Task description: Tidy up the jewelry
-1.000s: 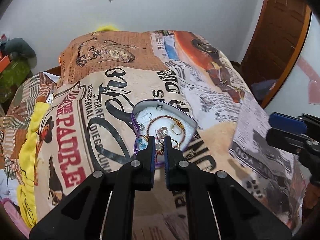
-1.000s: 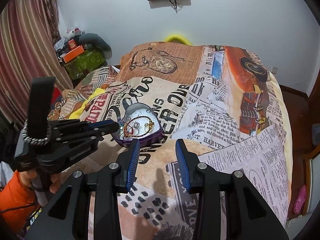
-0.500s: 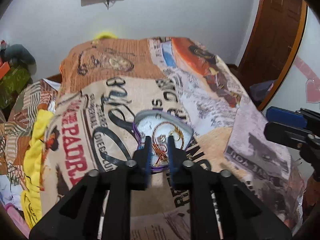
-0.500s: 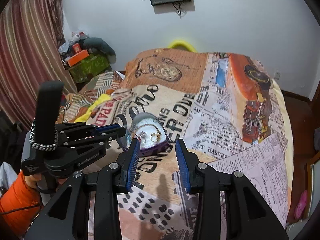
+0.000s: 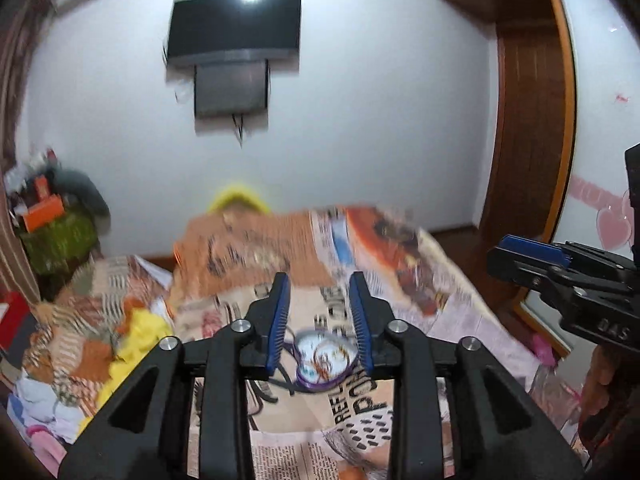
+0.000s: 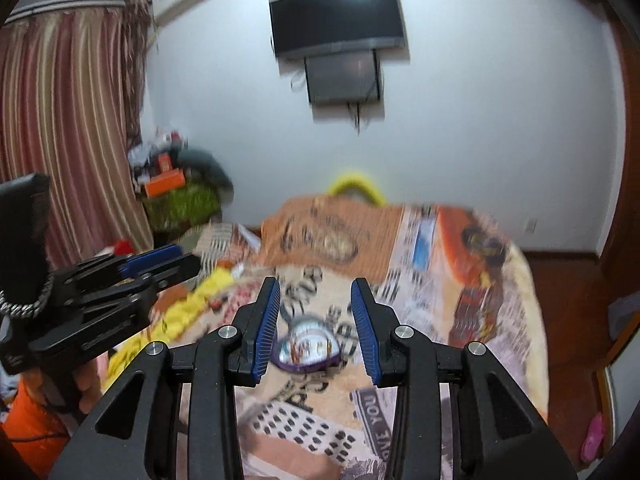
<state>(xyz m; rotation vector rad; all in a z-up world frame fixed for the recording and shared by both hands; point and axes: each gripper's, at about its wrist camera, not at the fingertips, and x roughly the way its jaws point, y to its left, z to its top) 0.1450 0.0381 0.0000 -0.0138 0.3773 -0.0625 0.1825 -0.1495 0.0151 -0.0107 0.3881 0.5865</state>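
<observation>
A purple heart-shaped jewelry box (image 5: 325,360) lies open on the newspaper-print bedspread (image 5: 448,332), with blurred bracelets and rings inside. In the right wrist view the same jewelry box (image 6: 308,350) appears below the fingers. My left gripper (image 5: 320,286) hangs well above and behind the box, its jaws opening with nothing between them. My right gripper (image 6: 315,288) is also raised, open and holding nothing. Each gripper shows in the other's view: the right gripper (image 5: 516,250) at the right edge, the left gripper (image 6: 176,258) at the left, held by a hand with an orange sleeve (image 6: 28,432).
A wall-mounted TV (image 5: 234,26) hangs on the white wall beyond the bed. Cluttered shelves with an orange box (image 6: 164,180) and a striped curtain (image 6: 68,132) stand at the left. A wooden door (image 5: 532,132) is at the right. Crumpled clothes (image 5: 100,344) lie left of the bed.
Both grippers rose and tilted up, so the box now looks smaller and lower. The left gripper's jaws went from shut over the box to apart.
</observation>
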